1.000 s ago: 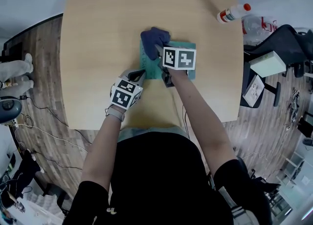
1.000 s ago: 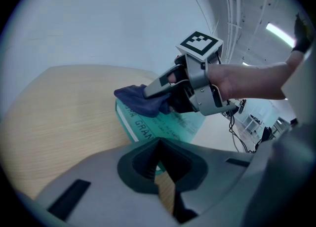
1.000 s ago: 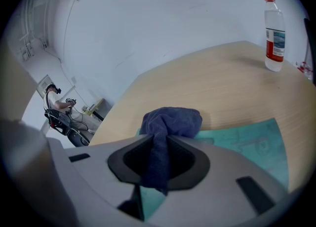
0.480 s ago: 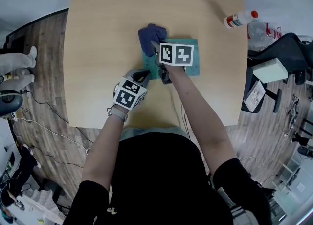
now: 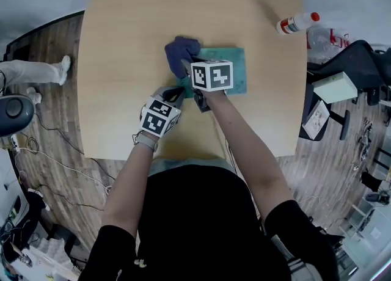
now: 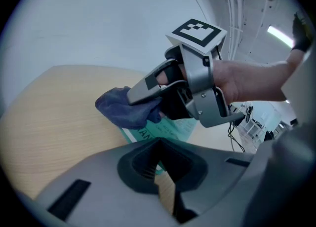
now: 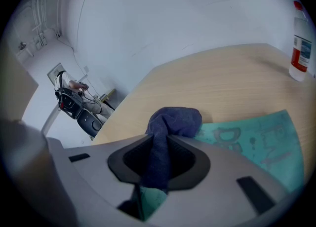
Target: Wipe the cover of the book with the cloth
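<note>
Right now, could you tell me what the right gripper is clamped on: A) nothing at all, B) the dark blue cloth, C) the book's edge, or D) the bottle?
B: the right gripper has its jaws shut on the dark blue cloth, which bunches up on the teal book.

Three cameras, one patch of table
Head view looks steeply down from above the table (image 5: pixel 122 60); left gripper view sits low and close, facing across to the right gripper (image 6: pixel 136 97); right gripper view skims the tabletop toward the far wall (image 7: pixel 148 23); all three catch the cloth (image 5: pixel 181 49) and book (image 5: pixel 235 69)
</note>
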`<state>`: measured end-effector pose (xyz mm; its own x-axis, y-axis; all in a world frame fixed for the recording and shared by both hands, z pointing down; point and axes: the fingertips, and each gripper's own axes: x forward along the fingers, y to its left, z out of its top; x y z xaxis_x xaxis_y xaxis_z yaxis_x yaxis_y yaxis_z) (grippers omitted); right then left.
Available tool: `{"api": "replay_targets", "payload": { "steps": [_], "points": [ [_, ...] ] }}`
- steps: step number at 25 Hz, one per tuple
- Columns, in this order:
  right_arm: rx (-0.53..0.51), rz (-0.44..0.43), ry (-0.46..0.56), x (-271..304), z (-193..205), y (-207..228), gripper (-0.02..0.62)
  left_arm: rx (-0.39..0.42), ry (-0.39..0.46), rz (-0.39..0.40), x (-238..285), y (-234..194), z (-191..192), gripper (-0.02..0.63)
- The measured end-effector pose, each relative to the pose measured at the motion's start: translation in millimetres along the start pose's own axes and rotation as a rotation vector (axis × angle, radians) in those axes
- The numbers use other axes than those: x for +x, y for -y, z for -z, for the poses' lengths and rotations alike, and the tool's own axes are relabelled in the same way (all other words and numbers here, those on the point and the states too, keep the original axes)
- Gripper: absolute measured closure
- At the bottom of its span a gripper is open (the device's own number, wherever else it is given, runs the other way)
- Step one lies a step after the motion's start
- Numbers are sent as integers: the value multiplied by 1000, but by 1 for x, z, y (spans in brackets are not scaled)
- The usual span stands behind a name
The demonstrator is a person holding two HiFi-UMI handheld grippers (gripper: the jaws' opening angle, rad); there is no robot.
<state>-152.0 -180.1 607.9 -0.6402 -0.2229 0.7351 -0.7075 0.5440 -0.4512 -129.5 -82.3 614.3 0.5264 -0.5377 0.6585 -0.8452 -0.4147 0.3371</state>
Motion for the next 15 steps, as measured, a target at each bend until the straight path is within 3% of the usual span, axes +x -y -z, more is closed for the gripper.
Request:
{"api": "replay_targets", "payload": {
  "steps": [15],
  "points": [
    [-42, 30, 15, -31, 54, -15, 500, 15, 45, -84, -3, 1, 2, 586]
  ]
}}
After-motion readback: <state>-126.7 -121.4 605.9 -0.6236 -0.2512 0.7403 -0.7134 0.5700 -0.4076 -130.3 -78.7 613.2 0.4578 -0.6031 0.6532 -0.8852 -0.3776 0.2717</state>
